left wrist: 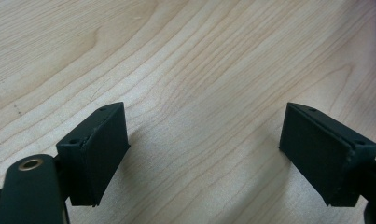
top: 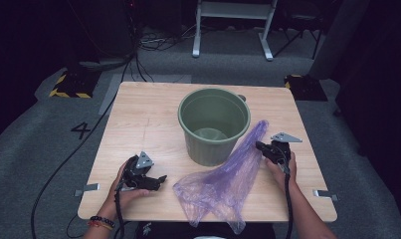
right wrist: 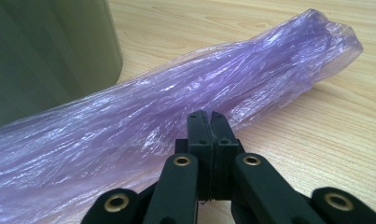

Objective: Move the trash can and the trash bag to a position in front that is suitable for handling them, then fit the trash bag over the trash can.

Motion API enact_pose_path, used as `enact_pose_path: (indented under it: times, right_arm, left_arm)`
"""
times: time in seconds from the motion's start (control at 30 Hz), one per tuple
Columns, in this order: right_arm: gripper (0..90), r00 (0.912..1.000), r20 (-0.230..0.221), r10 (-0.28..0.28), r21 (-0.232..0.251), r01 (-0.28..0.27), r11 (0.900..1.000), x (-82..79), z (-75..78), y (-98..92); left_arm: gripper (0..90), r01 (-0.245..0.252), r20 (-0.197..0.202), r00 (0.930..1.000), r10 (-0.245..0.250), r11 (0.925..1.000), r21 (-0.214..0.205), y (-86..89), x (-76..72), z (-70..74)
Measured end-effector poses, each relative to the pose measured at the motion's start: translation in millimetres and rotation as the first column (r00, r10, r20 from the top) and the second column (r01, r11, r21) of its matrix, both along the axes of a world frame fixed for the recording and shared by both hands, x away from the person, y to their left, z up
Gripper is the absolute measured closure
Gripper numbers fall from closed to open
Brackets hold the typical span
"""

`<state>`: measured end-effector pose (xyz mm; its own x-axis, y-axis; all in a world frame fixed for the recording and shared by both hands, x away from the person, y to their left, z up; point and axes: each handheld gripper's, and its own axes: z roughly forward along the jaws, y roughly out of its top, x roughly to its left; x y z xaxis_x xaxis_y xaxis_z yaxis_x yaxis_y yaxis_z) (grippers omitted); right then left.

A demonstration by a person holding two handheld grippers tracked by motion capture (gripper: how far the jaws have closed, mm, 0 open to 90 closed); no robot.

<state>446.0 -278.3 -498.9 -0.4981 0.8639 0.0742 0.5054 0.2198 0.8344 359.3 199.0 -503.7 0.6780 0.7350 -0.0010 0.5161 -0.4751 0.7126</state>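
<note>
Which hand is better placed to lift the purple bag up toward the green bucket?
Right. The right gripper is shut on the purple bag beside the green bucket. The left gripper is open over bare table, apart from the bag.

Left claw (top: 158,180) lies low at the near left, jaws spread wide; right claw (top: 259,146) at the right, jaws pressed together.
</note>
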Motion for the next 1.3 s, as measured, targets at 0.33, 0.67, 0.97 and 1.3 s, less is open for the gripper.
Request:
enact_pose_path:
  times: [0.33,0.67,0.97,1.3]
  right_arm:
    - [89.9,0.9994,0.012,0.033,0.030,-0.033,0.9990,-2.5,0.7,-3.4]
    - [89.9,0.9990,0.028,0.034,0.037,-0.035,0.9987,-3.4,1.1,-2.6]
    - [90.0,0.9912,0.127,0.037,0.054,-0.044,0.9975,-13.5,19.7,-0.2]
    - [90.0,0.9883,0.150,0.026,0.037,-0.032,0.9988,-7.7,29.6,5.3]
  left_arm:
    - [14.6,0.010,-0.003,0.9999,-0.010,1.0000,-0.002,-0.1,1.3,-0.1]
    - [14.5,0.008,0.001,1.0000,-0.008,1.0000,-0.002,-0.7,0.9,-0.2]
    - [16.4,0.038,0.008,0.9993,-0.038,0.9993,-0.007,-9.1,-4.2,4.2]
    - [16.5,0.287,0.070,0.9570,-0.281,0.9542,-0.085,-83.6,-36.0,47.6]
